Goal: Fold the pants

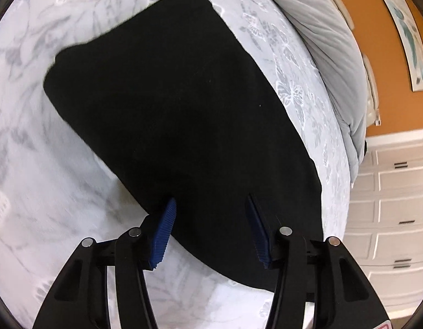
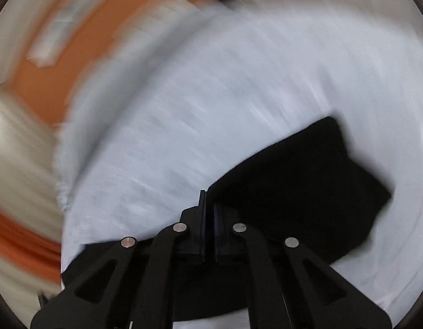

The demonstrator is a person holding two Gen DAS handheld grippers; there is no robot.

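The black pants (image 1: 173,109) lie in a folded slab on the pale patterned bedspread (image 1: 33,150). My left gripper (image 1: 210,205) is open, its blue pads (image 1: 164,230) astride the near edge of the pants, with nothing between them. In the blurred right wrist view the pants (image 2: 307,181) lie to the right and below. My right gripper (image 2: 208,200) has its jaws nearly together at the pants' edge, apparently pinching the black fabric, though the blur makes this uncertain.
A grey pillow or duvet (image 1: 329,41) lies along the bed's far right side. Beyond it are an orange wall (image 1: 375,41) with a framed picture (image 1: 408,35) and white drawers (image 1: 389,205). The bed edge runs down the right.
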